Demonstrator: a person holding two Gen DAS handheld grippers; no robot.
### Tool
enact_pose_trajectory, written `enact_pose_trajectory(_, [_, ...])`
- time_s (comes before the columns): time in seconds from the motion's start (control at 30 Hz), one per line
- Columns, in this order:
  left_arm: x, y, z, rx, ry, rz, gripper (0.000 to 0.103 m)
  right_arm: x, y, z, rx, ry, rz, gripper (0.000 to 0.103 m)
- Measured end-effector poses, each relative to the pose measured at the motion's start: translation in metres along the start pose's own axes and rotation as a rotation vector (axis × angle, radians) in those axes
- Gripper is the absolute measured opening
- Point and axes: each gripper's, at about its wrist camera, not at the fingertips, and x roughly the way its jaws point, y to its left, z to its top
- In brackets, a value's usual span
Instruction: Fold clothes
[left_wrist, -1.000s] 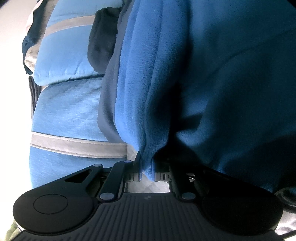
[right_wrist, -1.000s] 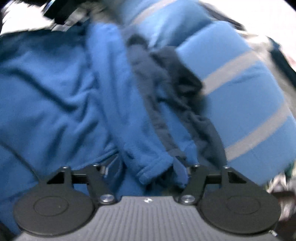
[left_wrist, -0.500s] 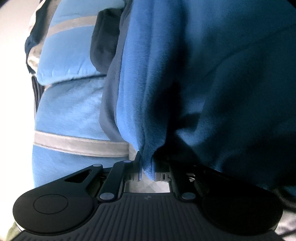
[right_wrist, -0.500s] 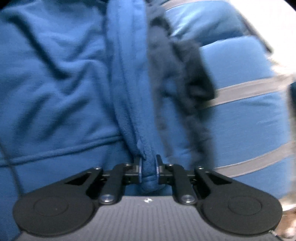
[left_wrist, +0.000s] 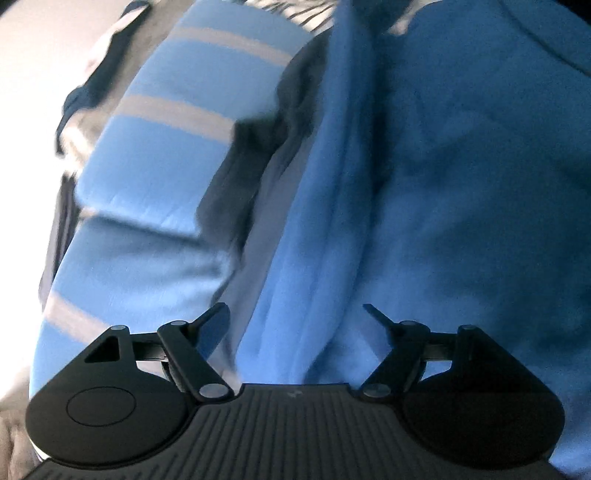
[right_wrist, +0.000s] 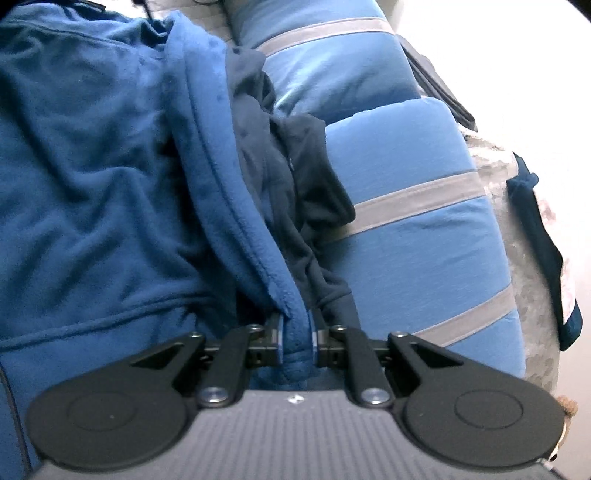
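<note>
A: Fleece garment (right_wrist: 92, 177), deep blue, sat nearest of all; a thick rolled edge of it was pinched between the closed jaws of the right gripper (right_wrist: 297, 339), right at the bottom of the right wrist view.

B: And the left gripper (left_wrist: 295, 314)?

A: Its jaws were opening, spread wide apart. A fold of the same blue fleece (left_wrist: 443, 184) ran between them, but neither pad pressed on it. That view was blurred.

B: Where did the rest of the fleece lie?

A: It filled the left half of the right wrist view and the right half of the left wrist view, rumpled, with a seam line crossing low down.

B: What lay just beyond the held edge?

A: A dark navy garment (right_wrist: 295, 162), crumpled, touching the fleece along its hem and draped against a light blue cushion (right_wrist: 424, 236) with grey stripes.

B: One cushion?

A: Two, one behind the other; the second cushion (right_wrist: 332, 62) stood farther back with the same stripes.

B: Anything farther still?

A: At the far right edge, a dark blue cloth (right_wrist: 535, 240) over something pale grey; I couldn't tell what it was.
</note>
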Motion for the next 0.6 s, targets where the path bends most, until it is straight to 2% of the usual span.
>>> enact_pose_trajectory(0.1, [0.014, -0.018, 0.014, -0.004, 0.004, -0.037, 0.074, -0.001, -0.002, -0.001, 0.012, -0.007, 0.003, 0.014])
enact_pose_trajectory(0.2, [0.035, -0.012, 0.020, -0.060, 0.005, -0.065, 0.058, -0.003, -0.002, -0.003, 0.023, -0.013, 0.009, 0.014])
enact_pose_trajectory(0.3, [0.045, -0.004, 0.022, -0.122, -0.001, -0.078, 0.048, -0.002, -0.001, -0.005, 0.025, -0.018, 0.014, 0.014])
enact_pose_trajectory(0.33, [0.047, -0.003, 0.022, -0.135, -0.003, -0.073, 0.045, -0.001, -0.001, -0.006, 0.026, -0.018, 0.016, 0.014])
enact_pose_trajectory(0.4, [0.050, 0.001, 0.023, -0.157, -0.005, -0.058, 0.020, 0.001, -0.001, -0.007, 0.027, -0.018, 0.022, 0.014])
enact_pose_trajectory(0.47, [0.049, 0.005, 0.022, -0.155, -0.011, -0.039, 0.011, 0.004, -0.001, -0.009, 0.032, -0.017, 0.020, 0.014])
enact_pose_trajectory(0.6, [0.033, 0.002, 0.022, -0.097, -0.042, 0.056, 0.008, 0.007, -0.002, -0.010, 0.036, -0.020, -0.021, 0.014])
